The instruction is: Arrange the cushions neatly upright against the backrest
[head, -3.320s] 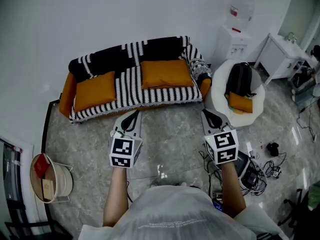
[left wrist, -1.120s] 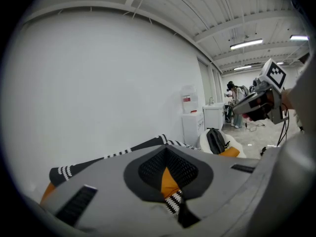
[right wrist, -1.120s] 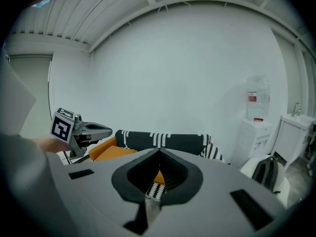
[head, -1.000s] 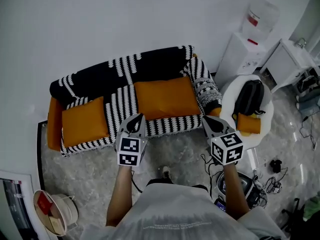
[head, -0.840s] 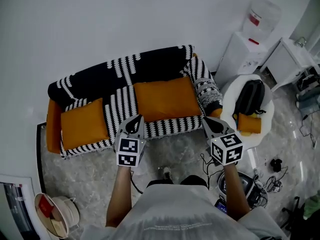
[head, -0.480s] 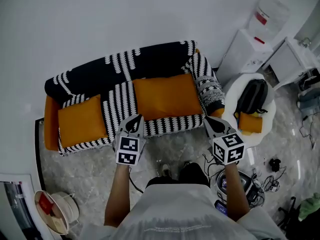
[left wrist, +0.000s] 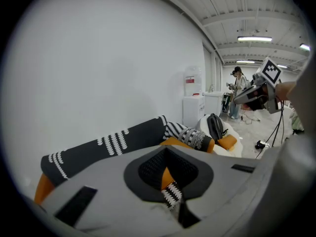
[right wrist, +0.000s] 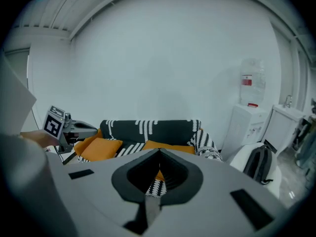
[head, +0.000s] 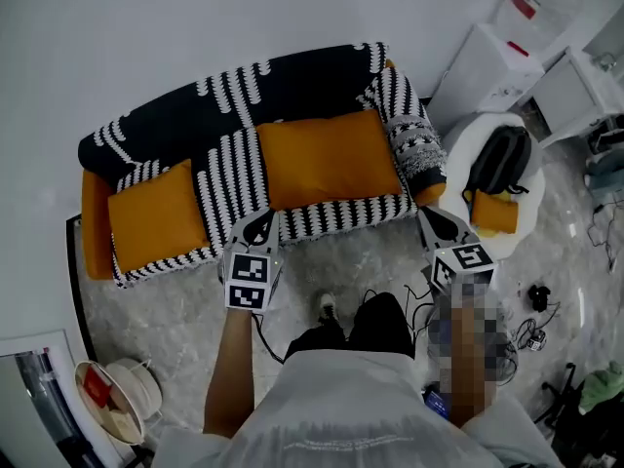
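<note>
**A:** Where are the cushions?

**B:** Both are on the sofa [head: 224,125] seat. The large orange cushion [head: 330,160] lies face-up on the right half, with its long axis running left to right along the seat. The smaller orange cushion [head: 154,216] lies at the left end by the armrest. It is roughly square and turned slightly askew. Neither stands upright against the backrest [head: 195,115].

**A:** And the grippers?

**B:** The left gripper [head: 258,224] has its jaws drawn almost together with nothing between them. The right gripper [head: 441,224] is pressed fully closed and is also empty.

**A:** How do they sit relative to the cushions?

**B:** Both hang over the marble floor [head: 175,300] on the near side of the sofa's front edge and touch nothing. The left one's tips point at the striped cover between the two cushions. The right one is off the sofa's near right corner, to the right of the large cushion.

**A:** Anything else orange?

**B:** Another cushion [head: 495,213] lies on the white chair [head: 458,144] further right, below a black backpack [head: 497,162].
</note>
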Demonstrator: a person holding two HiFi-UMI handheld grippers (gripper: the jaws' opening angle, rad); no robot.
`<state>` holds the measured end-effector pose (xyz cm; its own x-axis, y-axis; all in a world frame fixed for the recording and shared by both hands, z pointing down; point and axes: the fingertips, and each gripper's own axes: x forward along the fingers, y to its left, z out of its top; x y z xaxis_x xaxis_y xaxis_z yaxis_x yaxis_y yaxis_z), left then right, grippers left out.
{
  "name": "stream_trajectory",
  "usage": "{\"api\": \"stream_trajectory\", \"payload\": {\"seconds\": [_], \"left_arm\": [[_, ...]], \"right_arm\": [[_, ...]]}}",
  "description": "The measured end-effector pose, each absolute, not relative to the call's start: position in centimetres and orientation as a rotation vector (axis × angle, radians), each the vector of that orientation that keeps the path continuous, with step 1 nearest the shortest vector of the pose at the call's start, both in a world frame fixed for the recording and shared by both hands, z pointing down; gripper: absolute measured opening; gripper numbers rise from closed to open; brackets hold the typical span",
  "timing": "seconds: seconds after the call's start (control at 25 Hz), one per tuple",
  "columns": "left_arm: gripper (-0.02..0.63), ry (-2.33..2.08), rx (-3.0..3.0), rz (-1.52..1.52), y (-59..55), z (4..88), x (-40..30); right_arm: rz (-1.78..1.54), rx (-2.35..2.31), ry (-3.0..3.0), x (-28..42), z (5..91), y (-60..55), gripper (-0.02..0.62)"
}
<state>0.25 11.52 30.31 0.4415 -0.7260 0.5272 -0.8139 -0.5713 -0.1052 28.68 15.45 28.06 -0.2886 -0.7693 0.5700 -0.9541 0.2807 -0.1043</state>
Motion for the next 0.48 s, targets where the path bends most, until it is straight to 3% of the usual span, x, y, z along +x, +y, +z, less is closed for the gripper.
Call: {"api": "stream_trajectory", "payload": {"seconds": [0.48], "left_arm": [[0.018, -1.369, 2.460, 0.801, 8.7, 32.9, -0.9]], "right_arm": [[0.574, 1.552, -2.036, 30.1, 30.4, 12.6, 0.003]]}}
